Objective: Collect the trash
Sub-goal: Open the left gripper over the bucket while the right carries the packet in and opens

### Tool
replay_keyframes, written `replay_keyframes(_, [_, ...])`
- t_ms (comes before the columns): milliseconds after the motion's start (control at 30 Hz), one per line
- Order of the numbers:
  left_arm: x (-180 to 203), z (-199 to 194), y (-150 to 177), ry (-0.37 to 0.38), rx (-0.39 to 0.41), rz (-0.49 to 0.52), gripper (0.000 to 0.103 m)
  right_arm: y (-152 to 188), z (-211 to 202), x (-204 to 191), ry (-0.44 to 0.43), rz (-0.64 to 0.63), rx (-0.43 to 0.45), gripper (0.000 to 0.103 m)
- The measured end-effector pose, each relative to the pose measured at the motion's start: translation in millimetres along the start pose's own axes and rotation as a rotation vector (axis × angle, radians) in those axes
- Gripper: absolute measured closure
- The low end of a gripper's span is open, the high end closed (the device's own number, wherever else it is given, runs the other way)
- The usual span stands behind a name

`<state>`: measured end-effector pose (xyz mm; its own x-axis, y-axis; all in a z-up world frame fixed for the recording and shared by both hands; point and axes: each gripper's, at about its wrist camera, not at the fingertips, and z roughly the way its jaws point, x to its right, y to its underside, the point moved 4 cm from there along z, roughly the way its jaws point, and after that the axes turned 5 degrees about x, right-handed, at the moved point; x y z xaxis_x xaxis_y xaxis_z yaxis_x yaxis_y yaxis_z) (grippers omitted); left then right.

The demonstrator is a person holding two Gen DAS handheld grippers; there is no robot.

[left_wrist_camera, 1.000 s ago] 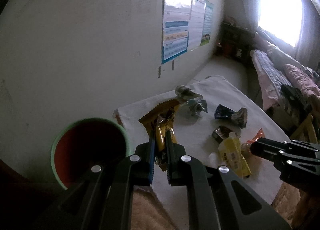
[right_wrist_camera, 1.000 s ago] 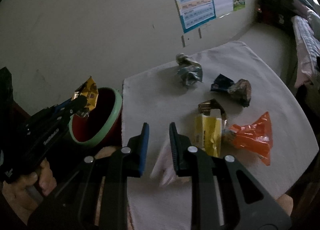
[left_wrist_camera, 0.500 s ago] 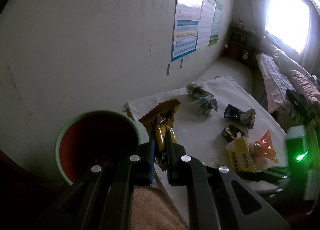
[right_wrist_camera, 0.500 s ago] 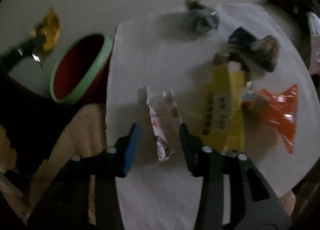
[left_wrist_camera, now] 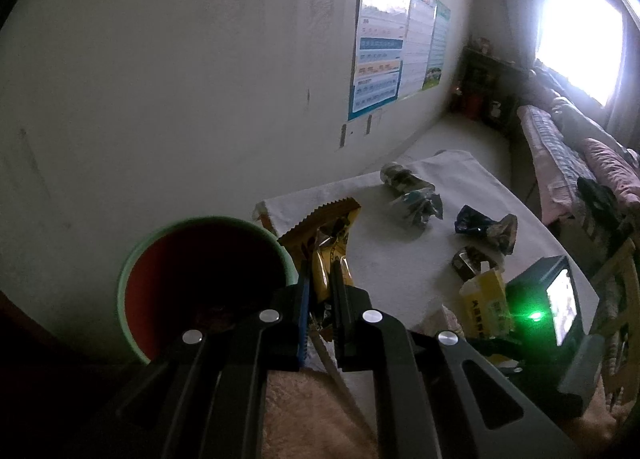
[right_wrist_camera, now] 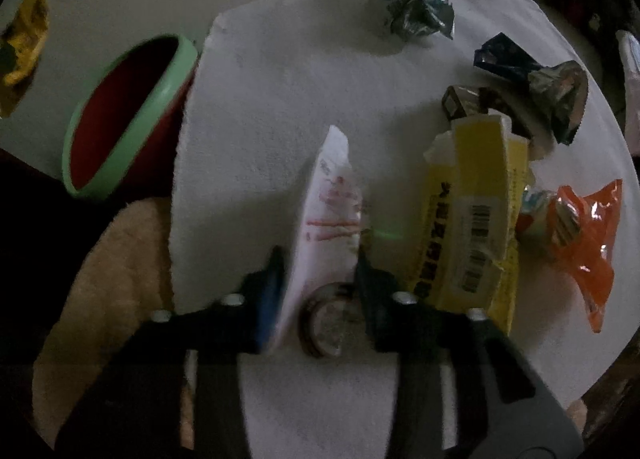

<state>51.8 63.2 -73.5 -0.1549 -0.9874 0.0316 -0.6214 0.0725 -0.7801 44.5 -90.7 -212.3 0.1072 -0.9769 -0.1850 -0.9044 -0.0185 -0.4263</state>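
The left gripper (left_wrist_camera: 320, 291) is pinched tight on a yellow wrapper (left_wrist_camera: 328, 239), which sticks up past its fingertips. Just left of it and a little lower sits the bin (left_wrist_camera: 132, 271), red inside with a green rim, beside the table (left_wrist_camera: 392, 259); the wrapper hangs by the bin's near rim, not over the opening.

The right gripper (right_wrist_camera: 320, 279) points steeply down at the table, its jaws closing around a white packet (right_wrist_camera: 324, 199) with red print. The packet stands tilted between the fingers, against the left one; whether both pads press it yet cannot be told through the blur.

Just right of that gripper lies a yellow carton (right_wrist_camera: 472, 219), close beside the right finger. Beyond the carton are an orange wrapper (right_wrist_camera: 584, 231), a brown packet (right_wrist_camera: 460, 99) and a dark blue wrapper (right_wrist_camera: 528, 75). Farther ahead, near the table's far edge, is a crumpled silver-green wrapper (right_wrist_camera: 416, 11). A tan towel (right_wrist_camera: 120, 279) lies to the gripper's left, between it and the bin.
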Motion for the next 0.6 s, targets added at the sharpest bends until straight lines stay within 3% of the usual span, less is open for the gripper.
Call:
replay_keyframes(400, [-7.4,0.5,-1.5,-0.013,0.012,-0.009,0.096,-43.0,-88.4,-20.9,-0.109,0.019,0.225,0.072])
replay_keyframes(600, [-29.9,3.8,0.6,-0.05,0.009,-0.046,0.096,-67.8,-106.3,-53.4,-0.167,-0.034,0.278,0.072])
